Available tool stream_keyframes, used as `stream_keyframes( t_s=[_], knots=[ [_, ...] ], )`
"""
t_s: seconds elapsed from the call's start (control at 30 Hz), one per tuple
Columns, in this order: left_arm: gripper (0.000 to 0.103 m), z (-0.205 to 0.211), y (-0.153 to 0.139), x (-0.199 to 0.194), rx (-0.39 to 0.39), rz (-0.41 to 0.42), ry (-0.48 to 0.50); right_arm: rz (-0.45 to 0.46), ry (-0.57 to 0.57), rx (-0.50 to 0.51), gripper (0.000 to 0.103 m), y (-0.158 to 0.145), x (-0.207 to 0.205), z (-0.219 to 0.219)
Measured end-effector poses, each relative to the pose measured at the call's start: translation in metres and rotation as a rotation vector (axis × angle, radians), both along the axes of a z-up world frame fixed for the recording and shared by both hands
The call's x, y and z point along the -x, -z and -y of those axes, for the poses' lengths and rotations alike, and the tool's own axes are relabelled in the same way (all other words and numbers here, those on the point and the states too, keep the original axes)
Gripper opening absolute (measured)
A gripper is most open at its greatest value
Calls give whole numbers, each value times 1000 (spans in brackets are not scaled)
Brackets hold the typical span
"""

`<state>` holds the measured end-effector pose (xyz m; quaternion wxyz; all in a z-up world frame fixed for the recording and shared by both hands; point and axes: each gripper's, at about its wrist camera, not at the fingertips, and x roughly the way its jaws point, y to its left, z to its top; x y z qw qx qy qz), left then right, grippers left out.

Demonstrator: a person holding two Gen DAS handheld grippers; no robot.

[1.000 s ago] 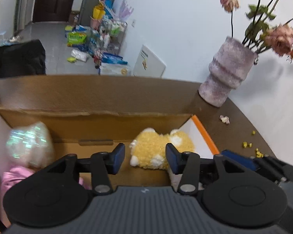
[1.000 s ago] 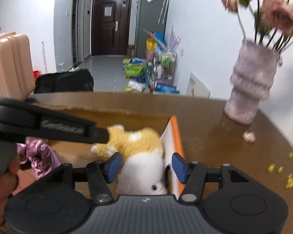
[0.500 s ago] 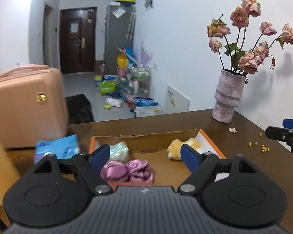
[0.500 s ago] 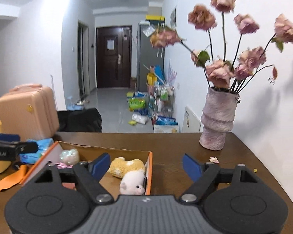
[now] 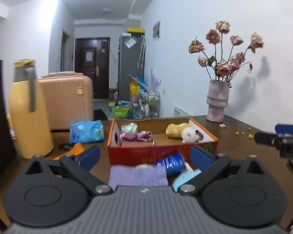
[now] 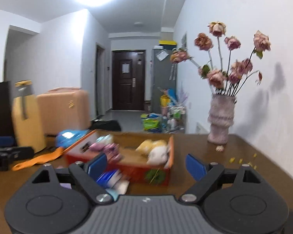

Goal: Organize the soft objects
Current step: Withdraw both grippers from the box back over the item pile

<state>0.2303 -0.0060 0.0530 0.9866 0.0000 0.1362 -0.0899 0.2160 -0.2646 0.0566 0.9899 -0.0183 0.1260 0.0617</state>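
The left gripper [image 5: 144,156] hangs above the dark brown wooden table [image 5: 244,142] with its blue-padded fingers [image 5: 89,155] spreading wider at this moment and nothing pinched between them. The right gripper [image 6: 146,164] is likewise empty, its blue pads [image 6: 195,166] standing wide apart (in the left wrist view its black tip [image 5: 277,139] pokes in from the right edge). Beyond both sits the open orange-red cardboard box [image 5: 162,152], and the soft things lie inside it: a yellow-and-white plush animal [image 5: 182,132] toward the right end, a crumpled shiny purple satin cloth [image 5: 137,136] toward the left, and a pale iridescent bundle [image 5: 129,128] just behind the cloth. In front of the box, near the left gripper, a lilac ribbed cloth [image 5: 138,175] lies flat on the table, with a blue cylindrical can [image 5: 171,163] on its side just beside it and a light blue item [image 5: 185,176] partly hidden by the right finger. A blue plastic packet [image 5: 87,131] rests to the left of the box, near a tall yellow thermos jug with a grey handle [image 5: 29,109]. A ridged pinkish-grey ceramic vase of dried pink roses [image 5: 217,101] stands at the far right of the table by the white wall, with small yellow crumbs [image 5: 244,133] scattered near it. The right wrist view is blurred.
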Motion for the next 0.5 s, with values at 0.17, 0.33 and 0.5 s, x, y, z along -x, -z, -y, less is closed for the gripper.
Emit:
stream_keyframes(
  t_s=[0.17, 0.33, 0.5],
  knots=[
    [103, -11, 25, 67, -33, -20, -26, -4, -5, -25, 90, 37, 70, -9],
    [103, -26, 36, 105, -98, -11, -108, -65, -17, -142, 90, 61, 110, -11],
    [103, -36, 37, 106, -79, -34, -129, -107, -31, -138, 90, 73, 111, -19]
  ],
)
